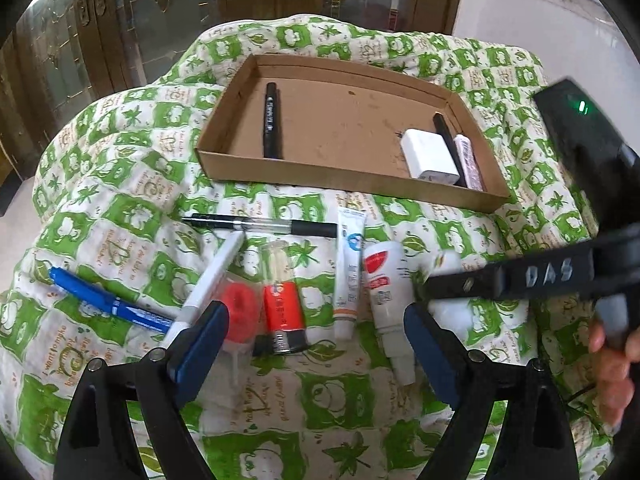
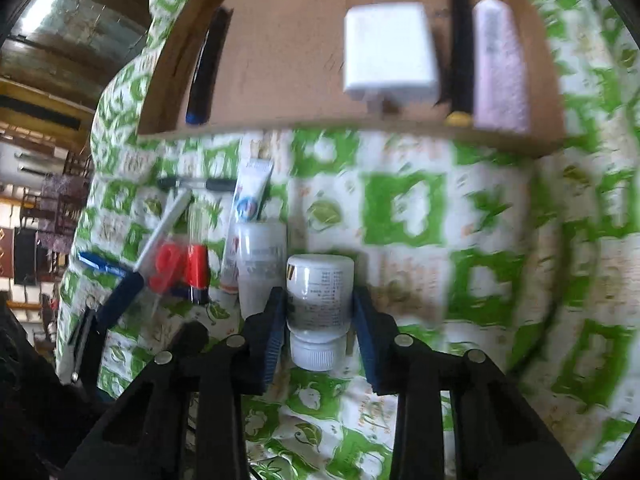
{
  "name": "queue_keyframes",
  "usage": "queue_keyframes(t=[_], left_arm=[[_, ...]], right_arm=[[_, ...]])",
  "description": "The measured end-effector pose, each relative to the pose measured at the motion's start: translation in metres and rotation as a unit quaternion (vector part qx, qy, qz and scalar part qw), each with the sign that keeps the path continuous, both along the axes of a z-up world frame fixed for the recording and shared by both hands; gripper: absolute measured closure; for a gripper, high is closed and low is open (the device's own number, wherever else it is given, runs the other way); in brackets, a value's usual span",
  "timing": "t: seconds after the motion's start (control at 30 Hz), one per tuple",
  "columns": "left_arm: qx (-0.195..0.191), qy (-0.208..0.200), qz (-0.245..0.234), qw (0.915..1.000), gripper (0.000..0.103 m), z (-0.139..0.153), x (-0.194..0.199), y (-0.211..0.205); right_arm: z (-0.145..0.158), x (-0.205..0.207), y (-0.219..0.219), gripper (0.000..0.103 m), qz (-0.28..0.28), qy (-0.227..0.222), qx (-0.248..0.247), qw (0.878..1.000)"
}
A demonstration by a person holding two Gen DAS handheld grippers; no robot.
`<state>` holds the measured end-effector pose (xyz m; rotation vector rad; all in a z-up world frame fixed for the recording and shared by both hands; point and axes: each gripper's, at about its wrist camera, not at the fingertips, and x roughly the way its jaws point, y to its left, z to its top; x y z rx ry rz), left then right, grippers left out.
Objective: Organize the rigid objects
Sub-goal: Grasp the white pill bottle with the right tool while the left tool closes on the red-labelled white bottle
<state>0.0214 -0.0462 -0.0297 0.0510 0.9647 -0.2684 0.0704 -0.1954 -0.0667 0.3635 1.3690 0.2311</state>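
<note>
Four things already lay in the cardboard tray [image 1: 442, 98]; seven or so waited on the quilt [image 1: 120, 208]. My right gripper [image 2: 318, 312] fingers clamped the white bottle [image 2: 320, 296] there; the left gripper [image 1: 316, 316] gaped empty.

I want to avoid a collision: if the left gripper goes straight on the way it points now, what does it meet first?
Probably the red and black battery, lying on the quilt between the open left gripper fingers; the red-capped item beside it is close too. Depth is uncertain.
</note>
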Motion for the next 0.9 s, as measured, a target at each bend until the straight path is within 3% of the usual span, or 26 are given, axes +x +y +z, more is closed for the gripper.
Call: queue_keyframes(t=[0.1, 0.27, 0.3, 0.43, 0.47, 0.6, 0.7, 0.9], left_arm=[[-0.012, 0.009, -0.015, 0.9998, 0.011, -0.001, 0.002, -0.009], [-0.016, 0.018, -0.039, 0.999, 0.012, -0.004, 0.005, -0.031], [-0.017, 0.021, -0.043, 0.9987, 0.015, -0.006, 0.006, -0.035], [-0.015, 0.041, -0.044, 0.9981, 0.055, -0.017, 0.015, -0.049], [-0.017, 0.048, -0.042, 0.9978, 0.058, -0.021, 0.019, -0.05], [-0.025, 0.071, -0.03, 0.9967, 0.06, -0.034, 0.033, -0.053], [-0.02, 0.062, -0.028, 0.9975, 0.069, -0.034, 0.034, -0.054], [-0.032, 0.064, -0.04, 0.9966, 0.07, -0.024, 0.019, -0.044]], right_arm=[[0.013, -0.001, -0.014, 0.07, -0.025, -0.013, -0.055, 0.998], [0.011, 0.002, -0.032, 0.07, -0.054, 0.009, -0.034, 0.998], [0.01, 0.002, -0.031, 0.07, -0.054, 0.012, -0.03, 0.998], [0.007, 0.0, -0.028, 0.07, -0.05, 0.018, -0.021, 0.998], [0.008, 0.0, -0.028, 0.07, -0.05, 0.018, -0.022, 0.998], [0.007, -0.001, -0.03, 0.07, -0.055, 0.02, -0.02, 0.998], [0.005, 0.0, -0.029, 0.07, -0.056, 0.023, -0.021, 0.998], [0.006, -0.002, -0.029, 0.07, -0.054, 0.021, -0.021, 0.998]])
